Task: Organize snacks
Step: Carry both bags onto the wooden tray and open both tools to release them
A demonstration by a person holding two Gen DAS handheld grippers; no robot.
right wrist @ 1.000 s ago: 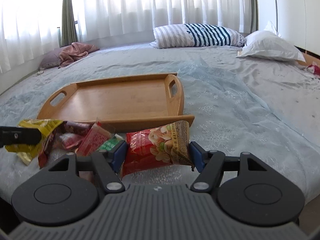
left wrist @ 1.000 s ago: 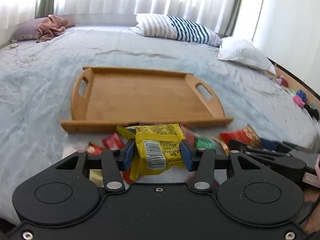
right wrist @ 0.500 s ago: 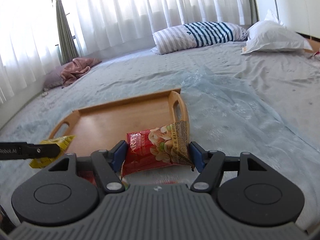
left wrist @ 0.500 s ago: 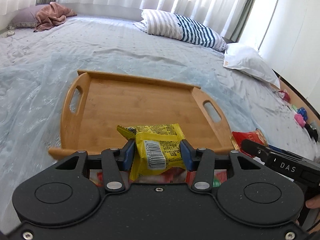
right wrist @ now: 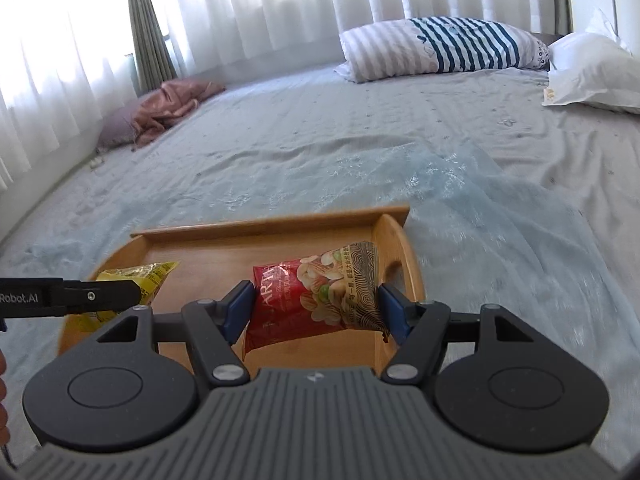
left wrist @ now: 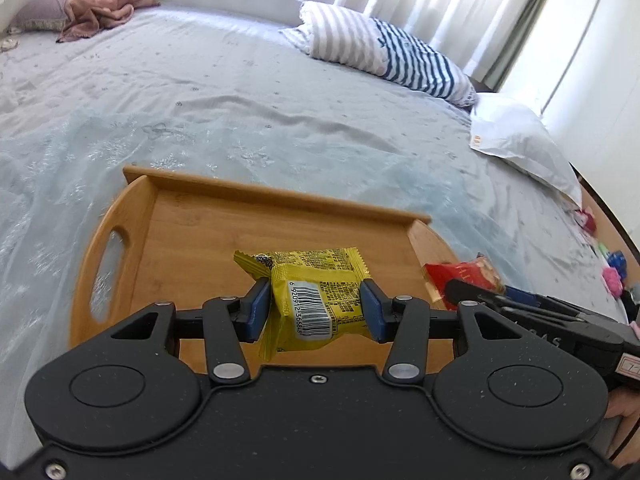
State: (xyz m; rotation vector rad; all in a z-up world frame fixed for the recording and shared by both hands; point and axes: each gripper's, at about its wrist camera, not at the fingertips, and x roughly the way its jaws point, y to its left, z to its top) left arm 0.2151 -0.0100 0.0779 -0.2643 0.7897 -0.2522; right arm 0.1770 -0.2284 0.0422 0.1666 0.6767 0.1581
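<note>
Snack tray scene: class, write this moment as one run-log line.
left gripper: shut on yellow packet | right gripper: shut on red nut packet | both over wooden tray

Bright daylight through white curtains [right wrist: 280, 8] behind the bed [left wrist: 240, 92], blown out at upper left in right view. Soft shadows, no hard glare. Strong fisheye bending, dark corners. Slight motion blur on tray [right wrist: 280, 222] rim; near gripper bodies sharp.

Black left claw [left wrist: 316, 310], grey-ribbed right claw [right wrist: 316, 312], both with blue pads, silver screws.
</note>
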